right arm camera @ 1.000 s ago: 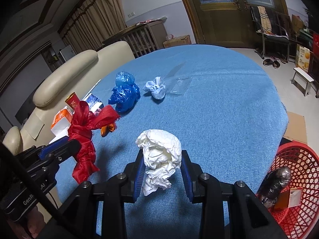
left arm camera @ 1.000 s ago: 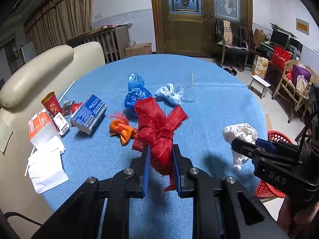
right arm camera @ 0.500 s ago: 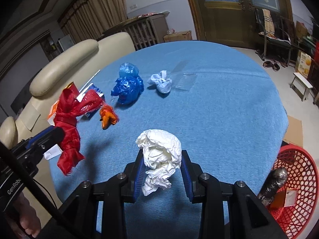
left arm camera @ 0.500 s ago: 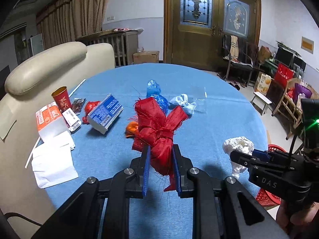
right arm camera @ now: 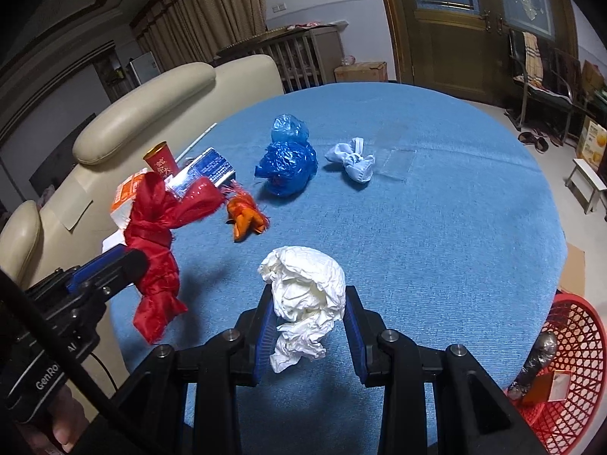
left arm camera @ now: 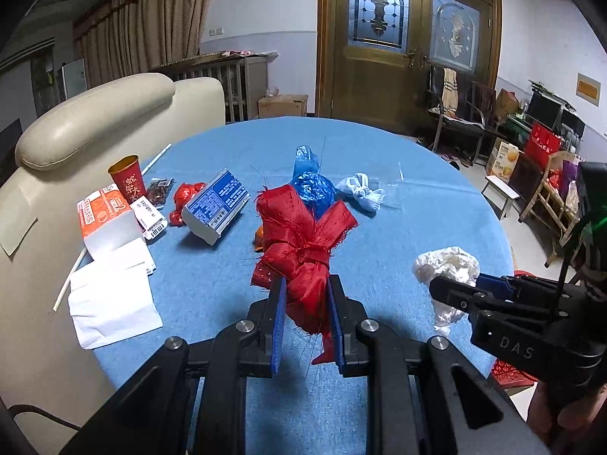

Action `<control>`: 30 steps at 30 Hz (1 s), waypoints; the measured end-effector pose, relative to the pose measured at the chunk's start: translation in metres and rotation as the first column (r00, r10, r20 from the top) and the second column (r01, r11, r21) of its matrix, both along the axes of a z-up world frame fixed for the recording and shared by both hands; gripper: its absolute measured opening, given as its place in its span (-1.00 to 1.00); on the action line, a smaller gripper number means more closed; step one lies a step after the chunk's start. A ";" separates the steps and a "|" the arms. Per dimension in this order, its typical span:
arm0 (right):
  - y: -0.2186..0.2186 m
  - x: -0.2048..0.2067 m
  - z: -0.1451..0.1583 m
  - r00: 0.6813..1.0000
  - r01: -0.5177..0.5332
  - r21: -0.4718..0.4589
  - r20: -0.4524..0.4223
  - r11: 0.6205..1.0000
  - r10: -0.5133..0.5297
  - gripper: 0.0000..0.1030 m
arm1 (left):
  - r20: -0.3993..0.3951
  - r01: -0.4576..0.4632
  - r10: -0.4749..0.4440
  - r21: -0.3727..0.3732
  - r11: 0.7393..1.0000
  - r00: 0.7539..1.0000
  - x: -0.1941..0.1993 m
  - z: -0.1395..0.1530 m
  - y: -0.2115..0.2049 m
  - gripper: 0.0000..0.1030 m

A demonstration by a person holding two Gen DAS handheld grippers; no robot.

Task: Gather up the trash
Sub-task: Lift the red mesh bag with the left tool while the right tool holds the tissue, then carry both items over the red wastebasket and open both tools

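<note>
My left gripper is shut on a knotted red cloth bundle and holds it above the blue table; it also shows in the right wrist view. My right gripper is shut on a crumpled white paper wad, held above the table's near edge; the wad shows in the left wrist view. A red trash basket stands on the floor at the lower right, with a dark wrapper and an orange box inside.
On the table lie a blue plastic bag, a pale blue cloth knot, an orange scrap, a blue-white box, a red cup, cartons and white paper. A cream sofa stands to the left.
Both grippers have drawn back and risen from the table with their loads. The red bundle moved left, away from the paper wad.
</note>
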State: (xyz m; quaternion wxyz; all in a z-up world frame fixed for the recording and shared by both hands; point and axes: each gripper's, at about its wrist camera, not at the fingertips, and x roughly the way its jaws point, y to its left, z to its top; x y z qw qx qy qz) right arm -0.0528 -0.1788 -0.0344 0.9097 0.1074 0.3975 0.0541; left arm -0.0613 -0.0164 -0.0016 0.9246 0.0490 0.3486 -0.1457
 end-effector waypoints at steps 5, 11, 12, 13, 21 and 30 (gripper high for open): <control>-0.012 -0.004 0.003 1.000 0.021 0.022 0.015 1.000 -0.022 -0.29 | 0.004 0.020 -0.020 0.025 0.999 1.000 -0.003 0.002 -0.011 -0.57; -0.032 -0.010 0.005 0.998 0.057 0.059 0.032 0.997 -0.059 -0.29 | -0.003 0.060 -0.060 0.053 0.997 0.998 -0.007 0.002 -0.027 -0.57; -0.035 -0.011 0.005 0.997 0.063 0.065 0.035 0.996 -0.065 -0.29 | -0.005 0.071 -0.071 0.058 0.996 0.997 -0.008 0.002 -0.031 -0.57; -0.038 -0.012 0.005 0.997 0.068 0.070 0.038 0.995 -0.071 -0.29 | -0.008 0.080 -0.080 0.057 0.995 0.997 -0.009 0.003 -0.034 -0.57; -0.069 -0.023 0.008 0.990 0.121 0.104 0.059 0.987 -0.127 -0.29 | -0.038 0.149 -0.146 0.062 0.987 0.989 -0.012 0.003 -0.057 -0.57; -0.109 -0.040 0.009 0.974 0.202 0.132 0.077 0.970 -0.213 -0.29 | -0.063 0.248 -0.243 0.075 0.966 0.968 -0.018 0.007 -0.087 -0.57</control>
